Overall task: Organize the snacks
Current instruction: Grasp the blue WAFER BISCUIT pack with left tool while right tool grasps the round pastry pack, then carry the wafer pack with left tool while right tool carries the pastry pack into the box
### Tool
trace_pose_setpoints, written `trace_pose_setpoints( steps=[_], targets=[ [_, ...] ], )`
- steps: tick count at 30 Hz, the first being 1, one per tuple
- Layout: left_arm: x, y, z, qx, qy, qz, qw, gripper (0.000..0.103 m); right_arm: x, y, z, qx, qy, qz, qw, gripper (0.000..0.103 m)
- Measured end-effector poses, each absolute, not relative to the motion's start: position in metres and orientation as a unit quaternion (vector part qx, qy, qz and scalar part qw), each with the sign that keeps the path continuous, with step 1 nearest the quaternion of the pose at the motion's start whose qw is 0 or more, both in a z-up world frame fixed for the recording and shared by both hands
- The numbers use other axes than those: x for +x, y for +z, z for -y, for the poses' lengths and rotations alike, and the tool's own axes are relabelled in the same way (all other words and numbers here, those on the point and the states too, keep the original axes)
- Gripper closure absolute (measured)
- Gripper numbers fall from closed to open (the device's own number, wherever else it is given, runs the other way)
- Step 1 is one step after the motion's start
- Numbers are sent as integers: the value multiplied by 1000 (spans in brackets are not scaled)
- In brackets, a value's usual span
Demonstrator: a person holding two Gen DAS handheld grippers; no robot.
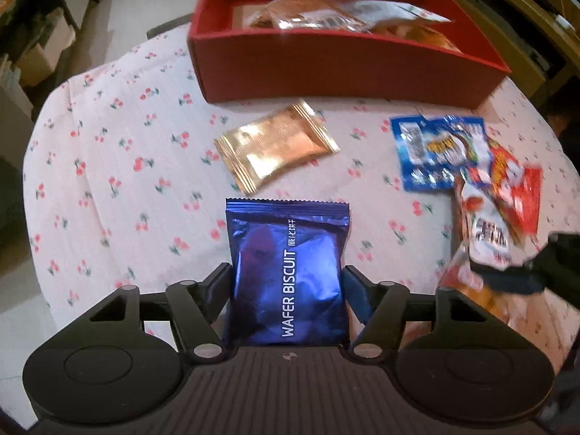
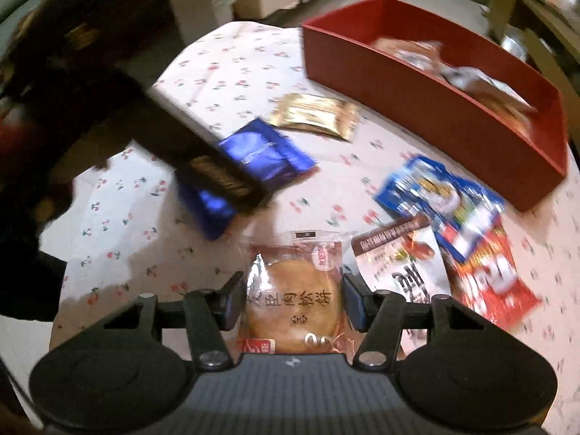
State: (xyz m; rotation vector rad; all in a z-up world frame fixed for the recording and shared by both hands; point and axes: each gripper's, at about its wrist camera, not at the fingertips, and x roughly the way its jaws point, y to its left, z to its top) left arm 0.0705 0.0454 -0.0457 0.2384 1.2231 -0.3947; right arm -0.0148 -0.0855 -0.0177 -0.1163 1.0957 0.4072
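My left gripper (image 1: 286, 279) is shut on a blue wafer biscuit packet (image 1: 288, 272), held just above the cloth; it shows in the right wrist view (image 2: 264, 159) too. My right gripper (image 2: 290, 297) is shut on a clear-wrapped round pastry (image 2: 295, 301). A red box (image 1: 326, 65) at the far side holds several snack packets (image 1: 326, 11). It also shows in the right wrist view (image 2: 435, 108). A gold packet (image 1: 277, 146) lies on the cloth between my left gripper and the box.
A blue packet (image 1: 438, 152), a red packet (image 1: 514, 188) and a white-and-brown packet (image 1: 485, 232) overlap at the right. The round table carries a cherry-print cloth (image 1: 119, 166). Shelves and boxes stand beyond the table.
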Motion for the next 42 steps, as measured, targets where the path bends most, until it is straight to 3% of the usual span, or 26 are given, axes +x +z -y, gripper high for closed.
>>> trace_pose_setpoints(
  steps=[1, 4, 12, 16, 20, 24, 26, 42],
  targets=[
    [65, -46, -44, 116, -183, -568, 794, 29, -16, -18, 87, -54, 189, -517, 833, 30],
    [54, -47, -38, 140, -170, -555, 802, 14, -18, -20, 89, -54, 189, -517, 833, 30],
    [64, -57, -34, 147, -160, -555, 803, 2, -9, -30, 93, -58, 187, -528, 826, 28],
    [65, -57, -37, 136, -163, -561, 800, 2, -8, -30, 94, -55, 189, -529, 825, 28],
    [61, -56, -37, 131, -158, -557, 805, 8, -12, -28, 95, -62, 184, -530, 826, 30],
    [50, -47, -36, 120, -156, -551, 811, 29, -14, -24, 100, -60, 171, -525, 831, 30],
    [46, -44, -36, 118, -154, -550, 812, 32, -15, -18, 103, -56, 165, -518, 837, 30],
    [30, -24, -37, 70, -163, -539, 824, 36, -21, 10, 128, -19, 135, -477, 868, 30]
  ],
)
